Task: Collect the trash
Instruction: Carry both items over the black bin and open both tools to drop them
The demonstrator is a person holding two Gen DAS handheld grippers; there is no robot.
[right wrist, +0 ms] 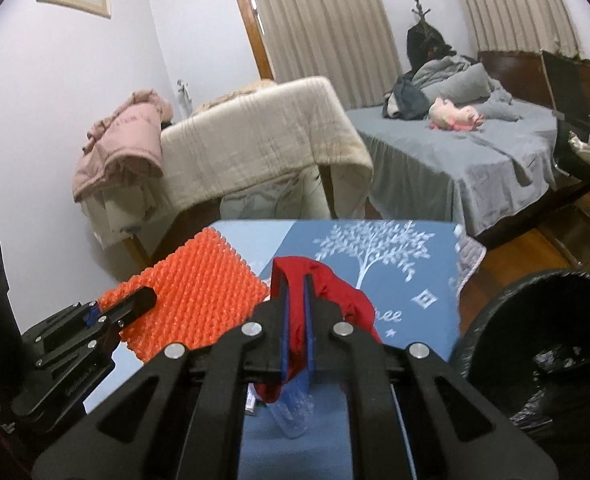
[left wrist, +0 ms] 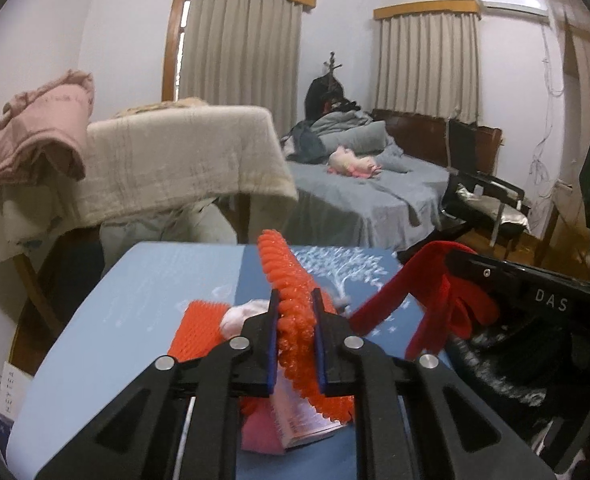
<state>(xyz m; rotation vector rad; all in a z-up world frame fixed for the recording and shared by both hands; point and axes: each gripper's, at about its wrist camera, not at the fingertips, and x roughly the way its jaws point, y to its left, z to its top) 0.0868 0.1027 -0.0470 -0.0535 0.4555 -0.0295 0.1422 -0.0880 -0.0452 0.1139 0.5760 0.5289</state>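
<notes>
The left gripper [left wrist: 295,312] is clamped on an orange bubble-wrap sheet [left wrist: 291,280], which stands up between its jaws. Below them lies pink paper [left wrist: 259,436] on the blue table [left wrist: 135,300]. The right gripper [right wrist: 295,300] pinches a red cloth strip [right wrist: 335,284]; a clear plastic bottle [right wrist: 295,416] lies beneath. Right of its jaws sits a black bin bag [right wrist: 543,340]. Beyond stands a grey bed [right wrist: 455,152].

Dim, even indoor light with a cool cast; soft shadows. Fisheye bends the curtains [left wrist: 247,52] and darkens corners. Slight blur throughout, no glare.
</notes>
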